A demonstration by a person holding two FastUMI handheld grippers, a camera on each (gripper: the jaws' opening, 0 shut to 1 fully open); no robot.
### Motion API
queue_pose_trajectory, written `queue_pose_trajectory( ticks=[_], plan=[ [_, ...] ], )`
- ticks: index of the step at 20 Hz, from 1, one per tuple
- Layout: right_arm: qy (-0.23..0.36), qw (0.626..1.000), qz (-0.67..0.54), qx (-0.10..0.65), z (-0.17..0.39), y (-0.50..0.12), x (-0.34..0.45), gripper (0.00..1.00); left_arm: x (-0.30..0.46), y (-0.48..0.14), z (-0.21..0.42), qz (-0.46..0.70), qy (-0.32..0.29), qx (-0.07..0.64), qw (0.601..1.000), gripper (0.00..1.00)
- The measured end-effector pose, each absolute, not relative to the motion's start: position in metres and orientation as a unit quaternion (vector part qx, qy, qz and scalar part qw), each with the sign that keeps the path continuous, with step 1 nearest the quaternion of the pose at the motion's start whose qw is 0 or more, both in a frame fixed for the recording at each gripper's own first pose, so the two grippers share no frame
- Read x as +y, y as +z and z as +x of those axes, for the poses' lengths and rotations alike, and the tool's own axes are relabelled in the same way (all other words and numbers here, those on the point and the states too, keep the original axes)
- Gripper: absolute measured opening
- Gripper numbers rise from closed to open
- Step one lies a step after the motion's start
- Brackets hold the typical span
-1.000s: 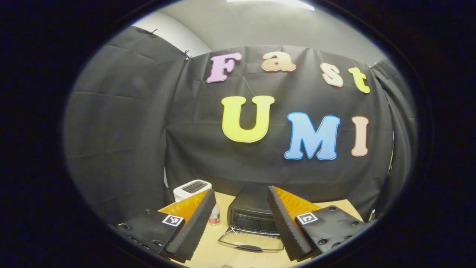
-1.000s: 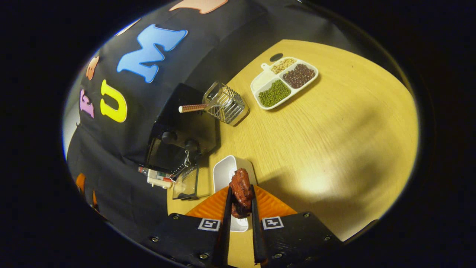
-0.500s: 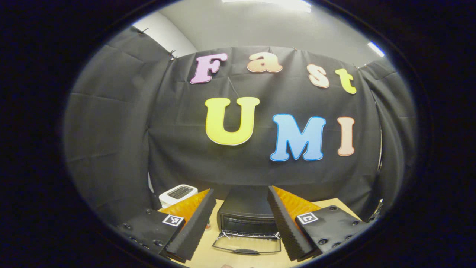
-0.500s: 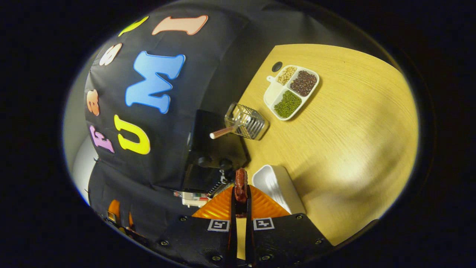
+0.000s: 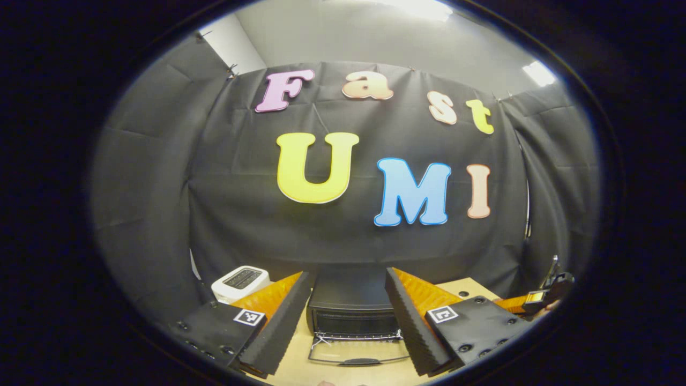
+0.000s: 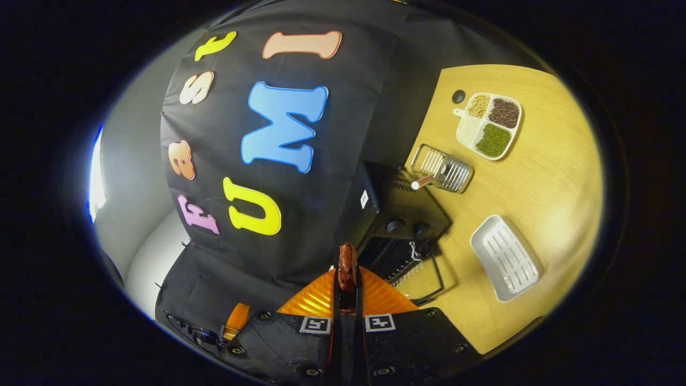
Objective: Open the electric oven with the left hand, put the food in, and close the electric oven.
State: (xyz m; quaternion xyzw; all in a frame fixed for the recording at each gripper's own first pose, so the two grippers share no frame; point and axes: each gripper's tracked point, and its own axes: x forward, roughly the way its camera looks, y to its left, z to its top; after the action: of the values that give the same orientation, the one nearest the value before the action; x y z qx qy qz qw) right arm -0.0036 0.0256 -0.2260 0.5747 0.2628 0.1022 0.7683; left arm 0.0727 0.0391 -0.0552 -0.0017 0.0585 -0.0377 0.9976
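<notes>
The wooden table [image 6: 541, 177] takes up the right side of the right gripper view, while the left gripper view catches just a strip of it under the oven. The black electric oven [image 5: 351, 305] stands at the back of the table against the booth wall, its glass door [image 5: 358, 352] dropped flat toward the camera; in the right gripper view the same oven [image 6: 399, 214] appears from above and to the side, with two knobs on its front and the door [image 6: 423, 279] lying open. A white toaster [image 5: 239, 281] sits to the left of the oven in the left gripper view. The right gripper view adds a white ridged tray [image 6: 505, 258] lying near the oven, a wire basket [image 6: 442, 169] with a pale handle just beside the oven's far side, and a divided dish [image 6: 489, 125] of beans and grains farther off. The left gripper [image 5: 347, 321] has its fingers spread wide, holding nothing, framing the oven between them. The right gripper [image 6: 347, 300] is clamped on the food [image 6: 347, 265], a reddish-brown piece standing up between its fingers, held above the table short of the oven's opening.
</notes>
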Motion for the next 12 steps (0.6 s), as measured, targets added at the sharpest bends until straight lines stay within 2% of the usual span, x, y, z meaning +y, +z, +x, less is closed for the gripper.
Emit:
queue_pose_trajectory(
  ticks=[4,8,12],
  plan=[
    [0.107,0.767,0.571,0.274,0.029,-0.244,0.072,0.09,0.061,-0.058,0.07,-0.003,-0.046,0.063,0.997,0.98],
    [0.095,0.751,0.578,0.304,0.057,-0.289,0.116,0.09,0.085,-0.066,0.074,-0.004,-0.04,0.076,0.996,0.95],
    [0.049,0.739,0.59,0.321,0.085,-0.338,0.141,0.09,0.122,-0.072,0.071,0.007,-0.018,0.086,0.996,0.98]
  ],
)
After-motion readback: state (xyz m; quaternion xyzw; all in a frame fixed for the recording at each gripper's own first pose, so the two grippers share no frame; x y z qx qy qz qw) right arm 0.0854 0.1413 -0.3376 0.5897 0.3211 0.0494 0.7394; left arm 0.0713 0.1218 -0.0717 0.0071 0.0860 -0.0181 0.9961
